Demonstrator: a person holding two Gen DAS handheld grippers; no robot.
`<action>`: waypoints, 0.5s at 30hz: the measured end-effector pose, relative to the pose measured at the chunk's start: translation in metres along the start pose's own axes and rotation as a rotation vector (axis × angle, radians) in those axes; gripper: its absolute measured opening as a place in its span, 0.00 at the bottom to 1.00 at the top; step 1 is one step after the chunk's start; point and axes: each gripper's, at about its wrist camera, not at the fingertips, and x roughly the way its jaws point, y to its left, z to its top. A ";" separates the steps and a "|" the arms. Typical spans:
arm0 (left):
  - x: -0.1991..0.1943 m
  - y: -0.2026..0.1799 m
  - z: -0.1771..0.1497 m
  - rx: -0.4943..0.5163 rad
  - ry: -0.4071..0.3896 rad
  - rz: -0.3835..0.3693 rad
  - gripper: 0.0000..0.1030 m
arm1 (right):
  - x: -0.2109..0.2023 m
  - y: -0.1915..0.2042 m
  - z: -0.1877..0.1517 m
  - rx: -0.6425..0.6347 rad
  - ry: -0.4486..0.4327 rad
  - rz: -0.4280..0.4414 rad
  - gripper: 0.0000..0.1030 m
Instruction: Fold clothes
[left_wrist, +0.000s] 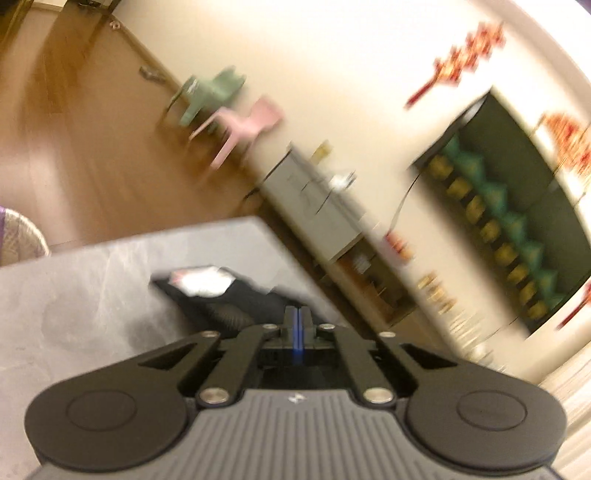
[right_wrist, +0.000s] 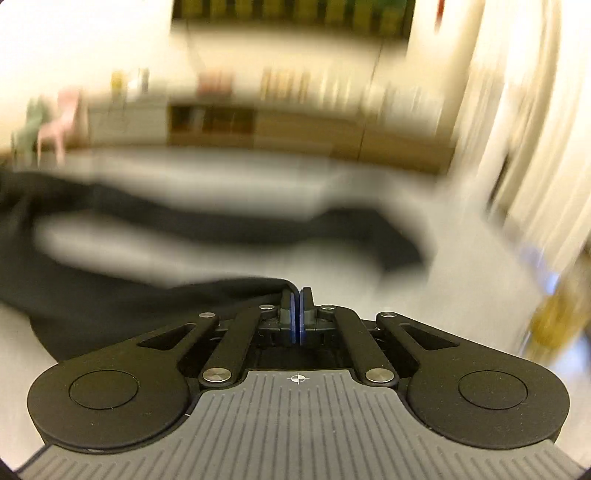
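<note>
Motion blur smears the black garment (right_wrist: 110, 295) and shelving (left_wrist: 491, 221).

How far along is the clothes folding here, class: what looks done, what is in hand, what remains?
Done: no finished fold shows. The black garment lies spread and rumpled across the grey table.

In hand: the left gripper and right gripper are both closed at the cloth's edge; blur hides whether fabric is pinched.

Left: seemingly the whole folding.

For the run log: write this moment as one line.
task: fold clothes | left gripper: shut | right gripper: shut at edge of black garment, grip unclear | garment on grey table | views blurred
</note>
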 end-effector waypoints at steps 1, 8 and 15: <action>-0.013 -0.001 0.004 -0.002 -0.034 -0.005 0.00 | -0.010 -0.005 0.020 -0.013 -0.091 -0.046 0.00; 0.005 0.010 -0.019 0.032 0.167 0.076 0.05 | 0.017 -0.052 0.031 0.063 -0.045 -0.205 0.00; 0.071 -0.019 -0.089 0.227 0.384 0.165 0.69 | 0.059 -0.093 -0.053 0.388 0.233 -0.106 0.47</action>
